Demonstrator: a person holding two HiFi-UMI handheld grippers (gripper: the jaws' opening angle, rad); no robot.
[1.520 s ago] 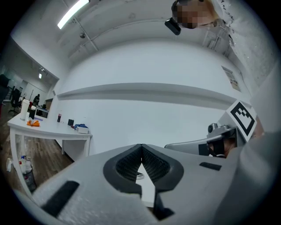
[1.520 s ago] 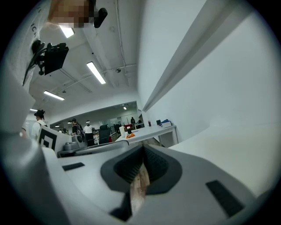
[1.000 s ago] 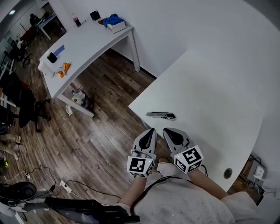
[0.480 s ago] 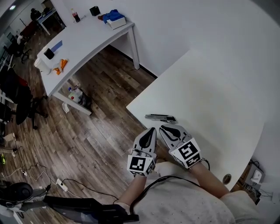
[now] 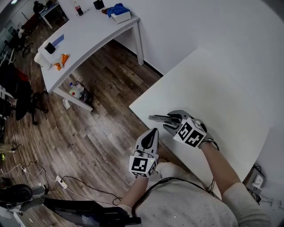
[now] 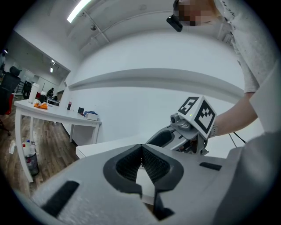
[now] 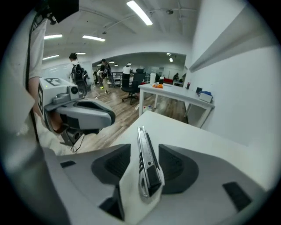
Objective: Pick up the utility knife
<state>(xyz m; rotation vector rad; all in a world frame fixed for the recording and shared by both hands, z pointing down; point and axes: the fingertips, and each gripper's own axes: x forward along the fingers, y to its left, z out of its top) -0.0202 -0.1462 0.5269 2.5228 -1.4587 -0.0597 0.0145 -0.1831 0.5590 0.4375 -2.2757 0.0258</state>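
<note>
between the opening jaws of the right gripper (image 7: 146, 163) lies a slim, silver-and-black utility knife (image 7: 144, 147), unpinched.

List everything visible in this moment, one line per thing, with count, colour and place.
near table: one, white, in front of the person
utility knife: one, silver and black, lying on the near table by its edge
far table: one, white, upper left by the wall
blue item: one, blue, on the far table
floor: brown wood planks
left gripper: one, grey, shut and empty, just off the near table's edge
right gripper: one, grey, jaws opening either side of the knife, pads not touching it
</note>
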